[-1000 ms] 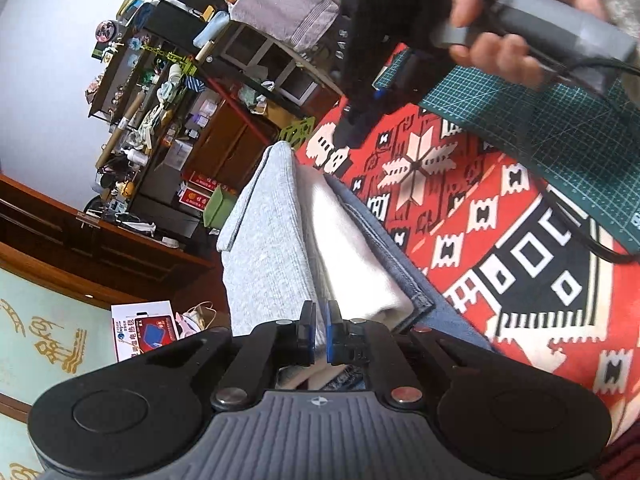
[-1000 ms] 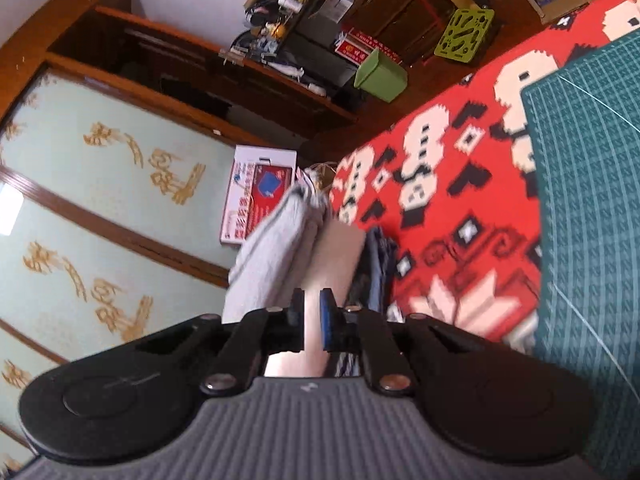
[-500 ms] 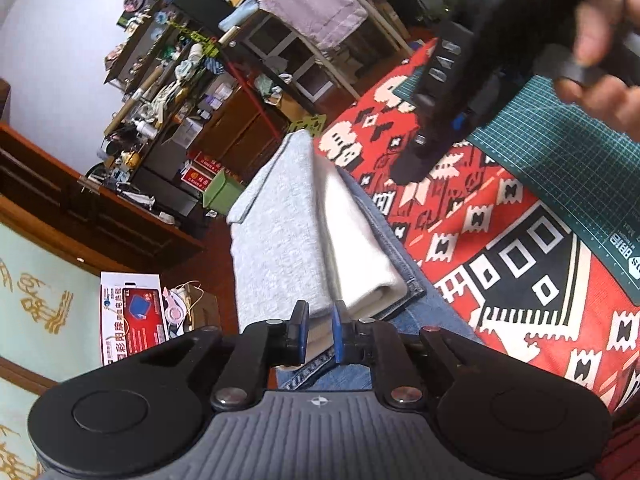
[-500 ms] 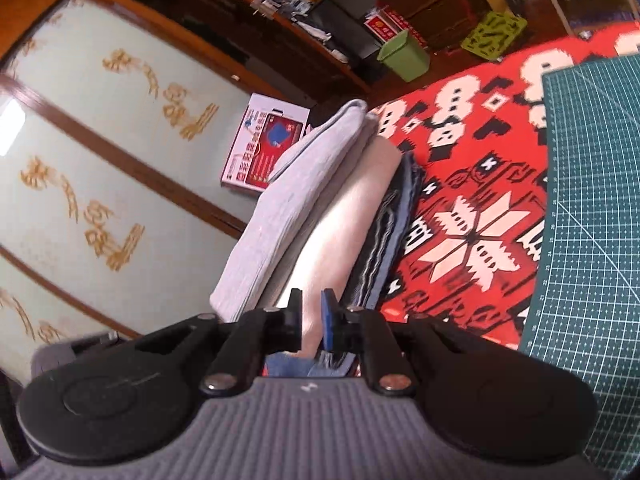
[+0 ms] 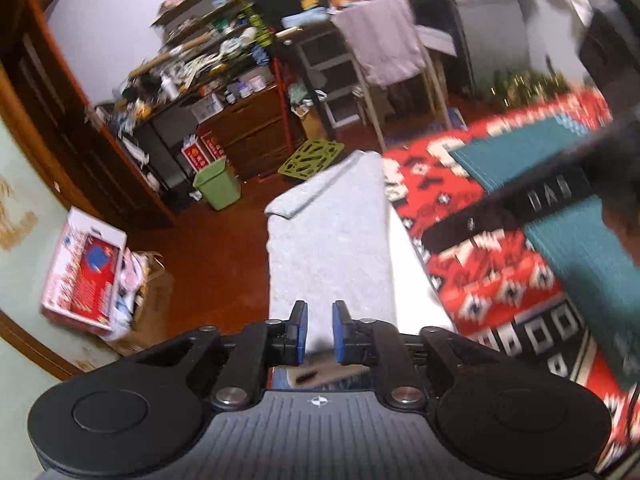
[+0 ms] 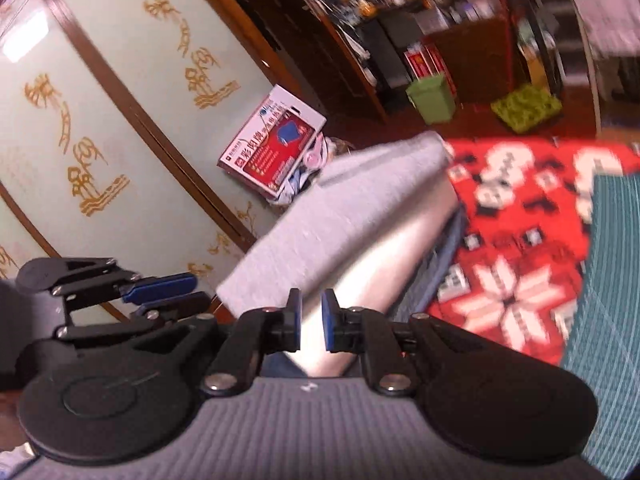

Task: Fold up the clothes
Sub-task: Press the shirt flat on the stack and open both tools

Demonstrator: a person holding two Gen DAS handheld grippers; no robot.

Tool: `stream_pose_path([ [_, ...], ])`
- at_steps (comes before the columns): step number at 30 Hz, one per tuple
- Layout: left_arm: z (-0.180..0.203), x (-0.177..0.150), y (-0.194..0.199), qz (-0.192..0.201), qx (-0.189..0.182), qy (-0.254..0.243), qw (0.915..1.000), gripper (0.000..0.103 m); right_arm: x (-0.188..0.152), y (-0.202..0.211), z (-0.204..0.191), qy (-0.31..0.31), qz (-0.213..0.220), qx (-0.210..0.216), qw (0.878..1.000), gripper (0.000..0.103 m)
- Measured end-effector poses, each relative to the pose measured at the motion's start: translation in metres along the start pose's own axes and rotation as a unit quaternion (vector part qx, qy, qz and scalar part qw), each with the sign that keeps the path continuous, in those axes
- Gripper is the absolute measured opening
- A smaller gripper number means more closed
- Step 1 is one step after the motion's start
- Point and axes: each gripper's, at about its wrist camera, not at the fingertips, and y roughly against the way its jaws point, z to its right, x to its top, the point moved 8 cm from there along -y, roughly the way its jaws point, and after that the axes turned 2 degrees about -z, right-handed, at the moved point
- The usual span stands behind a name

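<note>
Two grippers: left gripper (image 5: 319, 332) and right gripper (image 6: 308, 320), jaws slightly apart, empty.
Stack: grey garment (image 5: 332, 248) topmost (frame centre), on red patterned cloth (image 5: 492, 280).

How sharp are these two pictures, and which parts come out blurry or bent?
Left wrist view: the left claw is crisp, while the red patterned cloth and green cutting mat at right smear with motion. Right wrist view: the right claw is sharp, the grey folded garment streaks softly, and fisheye distortion bows the panelled wall.
</note>
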Motion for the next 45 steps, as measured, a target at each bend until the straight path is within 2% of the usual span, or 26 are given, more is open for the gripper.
stream_pose_path([
  [5, -0.024, 0.007, -0.03, 0.001, -0.072, 0.097, 0.9927, 0.006, 0.018, -0.02, -0.024, 0.05, 0.009, -0.019, 0.999, 0.011],
  [8, -0.028, 0.001, -0.043, -0.009, -0.094, 0.123, 0.9879, 0.006, 0.027, -0.032, -0.037, 0.078, 0.011, -0.03, 0.996, 0.011],
  [12, -0.028, -0.017, -0.048, -0.023, -0.11, 0.148, 0.9826, 0.006, 0.011, -0.047, -0.034, 0.088, -0.017, -0.035, 0.995, 0.011],
  [16, -0.031, -0.027, -0.045, -0.024, -0.121, 0.163, 0.9789, 0.006, 0.002, -0.05, -0.032, 0.097, -0.032, -0.035, 0.994, 0.011],
  [21, -0.041, -0.023, -0.032, -0.006, -0.129, 0.181, 0.9751, 0.006, 0.012, -0.037, -0.035, 0.104, -0.016, -0.041, 0.994, 0.012],
  [25, -0.059, -0.018, -0.03, 0.015, -0.108, 0.209, 0.9719, 0.006, 0.016, -0.036, -0.045, 0.103, -0.007, -0.04, 0.994, 0.012],
  [28, -0.063, -0.027, -0.044, -0.004, -0.12, 0.237, 0.9642, 0.006, 0.008, -0.041, -0.053, 0.11, -0.01, -0.042, 0.993, 0.012],
  [34, -0.052, -0.046, -0.035, -0.023, -0.113, 0.222, 0.9683, 0.007, -0.026, -0.042, -0.068, 0.126, -0.029, -0.044, 0.991, 0.012],
  [41, -0.043, -0.06, -0.001, -0.029, -0.125, 0.251, 0.9596, 0.007, -0.045, -0.003, -0.077, 0.119, -0.021, -0.04, 0.992, 0.016],
  [43, -0.038, -0.06, 0.014, -0.023, -0.131, 0.259, 0.9567, 0.011, -0.048, 0.015, -0.077, 0.119, -0.016, -0.048, 0.992, 0.027],
  [45, -0.03, -0.056, 0.028, -0.018, -0.129, 0.256, 0.9578, 0.022, -0.051, 0.033, -0.077, 0.12, -0.012, -0.056, 0.991, 0.031],
])
